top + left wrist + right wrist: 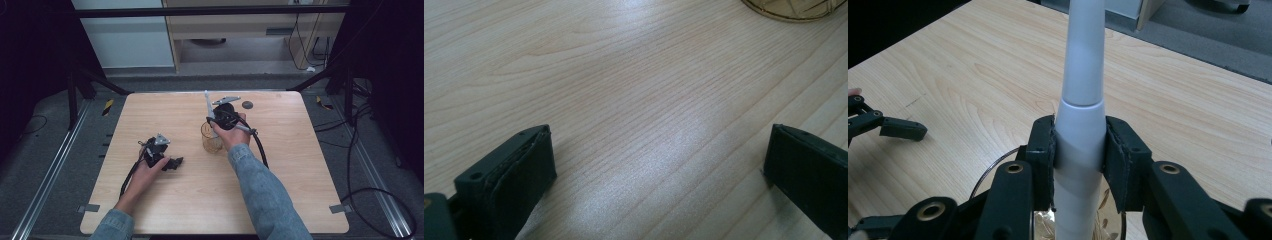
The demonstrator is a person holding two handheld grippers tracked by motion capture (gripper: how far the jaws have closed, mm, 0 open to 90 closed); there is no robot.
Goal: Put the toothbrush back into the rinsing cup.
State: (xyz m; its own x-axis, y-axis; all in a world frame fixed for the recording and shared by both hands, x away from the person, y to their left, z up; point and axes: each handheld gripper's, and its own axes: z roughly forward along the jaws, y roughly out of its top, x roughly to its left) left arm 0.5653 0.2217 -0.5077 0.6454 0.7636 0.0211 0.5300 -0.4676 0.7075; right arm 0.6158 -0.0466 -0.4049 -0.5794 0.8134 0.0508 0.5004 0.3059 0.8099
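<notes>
While the left tool (175, 162) rests released on the desk (280, 200), the right tool (1079, 150) clamps a white handle (1082, 75) over the glass cup (211, 141).

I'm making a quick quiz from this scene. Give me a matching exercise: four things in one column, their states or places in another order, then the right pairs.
Things:
1. left tongs
2. right tongs
3. glass cup
4. dark round disc

States or places:
A. lies on the table near its far edge
B. shut on the white handle
C. open, over bare wood
D. stands below the held handle, amber tinted

Pairs: 1-C, 2-B, 3-D, 4-A
</notes>
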